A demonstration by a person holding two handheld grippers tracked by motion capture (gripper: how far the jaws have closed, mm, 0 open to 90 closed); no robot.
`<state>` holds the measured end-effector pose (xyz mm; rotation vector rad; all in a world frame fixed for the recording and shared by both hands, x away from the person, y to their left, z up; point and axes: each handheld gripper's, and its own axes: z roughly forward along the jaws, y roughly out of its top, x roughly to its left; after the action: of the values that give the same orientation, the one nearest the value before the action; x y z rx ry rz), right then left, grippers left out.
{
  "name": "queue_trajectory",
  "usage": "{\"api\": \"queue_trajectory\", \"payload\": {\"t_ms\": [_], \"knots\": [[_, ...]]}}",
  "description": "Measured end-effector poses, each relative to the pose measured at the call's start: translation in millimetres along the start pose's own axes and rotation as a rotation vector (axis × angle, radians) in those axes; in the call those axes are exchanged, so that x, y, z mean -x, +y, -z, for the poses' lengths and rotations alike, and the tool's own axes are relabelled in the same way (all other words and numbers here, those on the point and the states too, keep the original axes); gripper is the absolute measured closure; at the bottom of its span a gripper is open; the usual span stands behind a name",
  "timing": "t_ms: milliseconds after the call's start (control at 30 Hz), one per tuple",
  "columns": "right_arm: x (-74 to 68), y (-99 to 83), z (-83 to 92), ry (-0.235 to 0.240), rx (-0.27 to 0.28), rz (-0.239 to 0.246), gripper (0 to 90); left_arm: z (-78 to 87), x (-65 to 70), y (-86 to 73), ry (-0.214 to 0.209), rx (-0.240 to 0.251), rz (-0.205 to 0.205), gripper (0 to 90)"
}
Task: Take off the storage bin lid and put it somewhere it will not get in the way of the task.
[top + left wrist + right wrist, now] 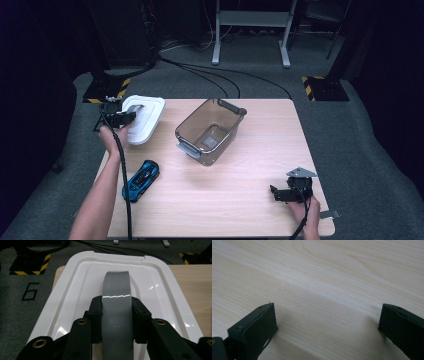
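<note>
1. Left tongs: clamped on the grey handle of the white lid; both pads press the handle's 2 sides. The person's left hand grips the tool from behind.

2. White lid: rectangular, rounded corners, raised rim, lying under and ahead of the left tongs at the counter's far left corner, one edge overhanging the counter edge.

3. Clear storage bin: smoky transparent plastic with 2 grey latch handles, open and without its lid, standing to the right of the left tongs, well apart from them.

4. Blue toy car: on the counter, nearer the person than the left tongs, beside the left forearm.

5. Right tongs: jaws wide apart, nothing between them; bare wood grain lies beneath. Held by the right hand at the counter's near right, well apart from bin and lid.
</note>
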<state>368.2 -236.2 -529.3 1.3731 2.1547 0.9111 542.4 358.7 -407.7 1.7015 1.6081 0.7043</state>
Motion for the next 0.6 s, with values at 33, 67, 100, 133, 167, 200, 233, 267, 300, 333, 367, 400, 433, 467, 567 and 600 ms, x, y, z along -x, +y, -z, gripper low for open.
{"api": "queue_trajectory", "payload": {"t_ms": [33, 67, 100, 133, 167, 200, 233, 267, 300, 333, 367, 400, 433, 467, 567, 600], "knots": [[-0.2, 0.0, 0.1, 0.0, -0.001, -0.002, 0.5, -1.1, -0.8, -0.8, -0.001, -0.001, 0.003, 66.9], [0.1, 0.0, 0.0, 0.0, 0.001, 0.001, 0.5, -3.6, -2.6, -3.2, 0.001, -0.006, 0.006, 66.9], [0.1, 0.0, 0.0, 0.0, 0.001, 0.001, 0.5, -3.6, -2.6, -3.2, 0.001, -0.006, 0.006, 66.9], [-0.1, 0.0, 0.0, 0.0, 0.0, -0.001, 0.5, -5.0, -2.9, -4.6, 0.004, -0.008, 0.011, 66.9], [-0.2, 0.1, 0.1, 0.0, -0.001, -0.003, 0.5, -6.7, -3.4, -6.2, 0.005, -0.016, 0.01, 66.9], [0.2, 0.0, 0.0, 0.0, 0.001, 0.002, 0.5, -9.1, -4.2, -8.3, 0.008, -0.023, 0.01, 66.9], [0.2, 0.0, 0.0, 0.0, 0.001, 0.002, 0.5, -9.1, -4.2, -8.3, 0.008, -0.023, 0.01, 66.9], [-0.1, 0.0, 0.0, 0.0, 0.0, -0.001, 0.5, -10.9, -4.6, -9.8, 0.008, -0.026, 0.013, 66.9], [-0.1, 0.0, 0.0, 0.0, 0.0, -0.001, 0.5, -11.9, -5.0, -10.7, 0.008, -0.03, 0.014, 66.9], [0.1, 0.0, 0.0, 0.0, 0.0, 0.001, 0.5, -13.9, -5.3, -12.3, 0.01, -0.034, 0.017, 66.9], [0.1, 0.0, 0.0, 0.0, 0.0, 0.001, 0.5, -15.0, -5.5, -13.3, 0.009, -0.039, 0.016, 66.9], [0.0, 0.0, 0.0, 0.0, 0.0, 0.0, 0.5, -16.6, -5.6, -14.8, 0.011, -0.044, 0.02, 66.9], [0.1, 0.0, 0.0, 0.0, 0.0, 0.002, 0.5, -18.4, -6.1, -16.6, 0.013, -0.051, 0.018, 66.9], [0.1, 0.0, 0.0, 0.0, 0.0, 0.001, 0.5, -19.6, -6.8, -17.4, 0.012, -0.057, 0.018, 66.9], [0.1, 0.0, 0.0, 0.0, 0.0, 0.001, 0.5, -24.0, -9.4, -20.6, 0.008, -0.07, 0.038, 66.9], [0.1, 0.0, 0.0, 0.0, 0.0, 0.001, 0.5, -25.4, -9.8, -21.3, 0.012, -0.073, 0.038, 66.9]]}}
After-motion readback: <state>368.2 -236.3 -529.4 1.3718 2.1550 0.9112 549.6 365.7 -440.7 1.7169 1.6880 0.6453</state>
